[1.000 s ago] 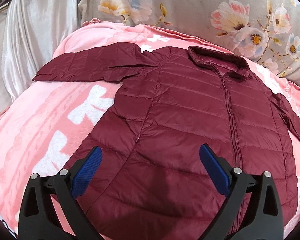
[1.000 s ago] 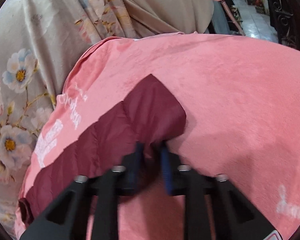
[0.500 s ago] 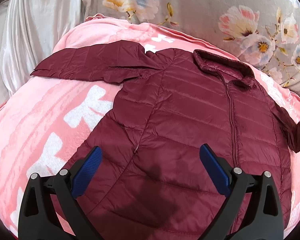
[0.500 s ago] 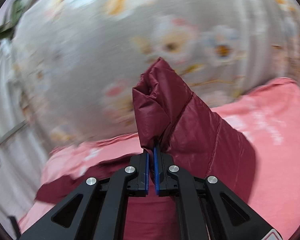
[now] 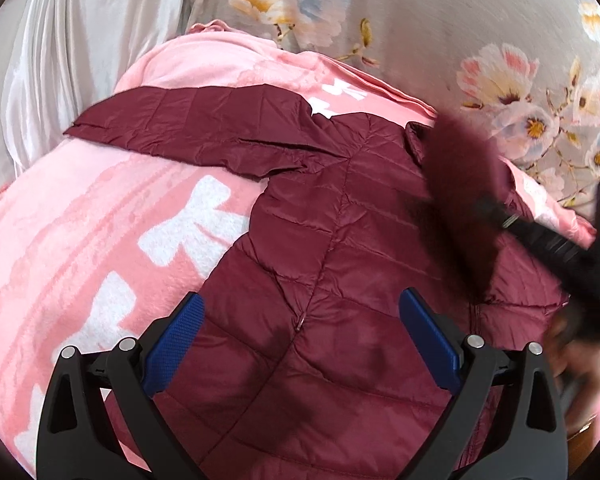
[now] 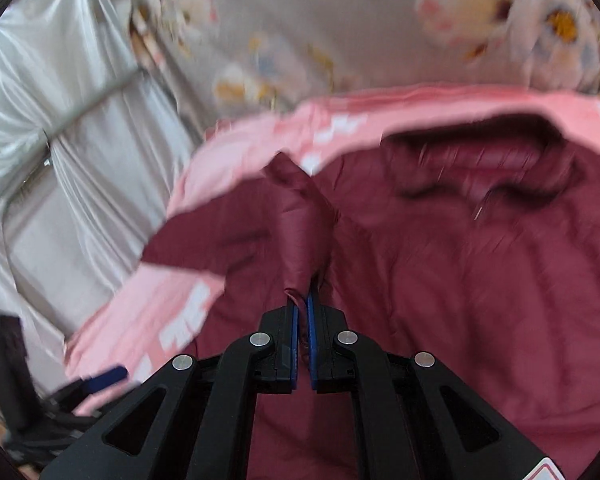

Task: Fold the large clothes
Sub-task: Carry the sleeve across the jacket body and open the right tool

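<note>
A maroon quilted jacket lies front up on a pink blanket, collar at the far side. Its left sleeve stretches out flat to the left. My left gripper is open and empty above the jacket's lower body. My right gripper is shut on the right sleeve's cuff and holds it lifted over the jacket's chest; it shows blurred in the left wrist view. The collar lies to the right of the cuff.
A floral grey cloth hangs behind the blanket, and a shiny silver curtain hangs at the left. The left gripper shows at the lower left of the right wrist view.
My right gripper closed on the right sleeve's cuff, lifted it off the blanket and swung it leftward over the jacket's body. My left gripper drifted slightly left and stayed open.
</note>
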